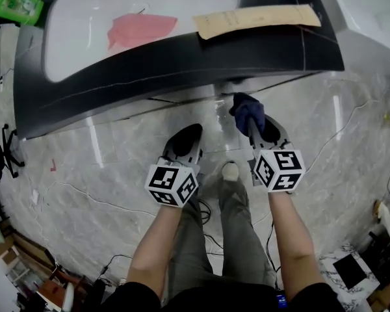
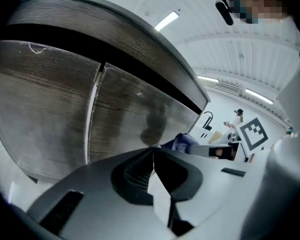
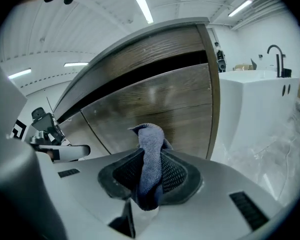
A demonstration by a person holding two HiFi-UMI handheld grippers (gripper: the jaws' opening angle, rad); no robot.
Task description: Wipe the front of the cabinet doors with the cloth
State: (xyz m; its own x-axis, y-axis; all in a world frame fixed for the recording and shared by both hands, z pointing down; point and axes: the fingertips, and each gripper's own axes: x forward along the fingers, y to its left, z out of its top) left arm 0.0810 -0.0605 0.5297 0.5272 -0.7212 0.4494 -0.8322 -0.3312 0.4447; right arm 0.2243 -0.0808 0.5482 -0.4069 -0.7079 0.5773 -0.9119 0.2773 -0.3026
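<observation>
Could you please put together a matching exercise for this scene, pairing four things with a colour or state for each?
Things:
1. cloth
2. left gripper
3. bottle
4. sheet

Colour or state:
A. green
B. pink
C. shut, with nothing between the jaws
D. dark blue, clamped in the right gripper

Pairs: 1-D, 2-C, 3-A, 4-B
</observation>
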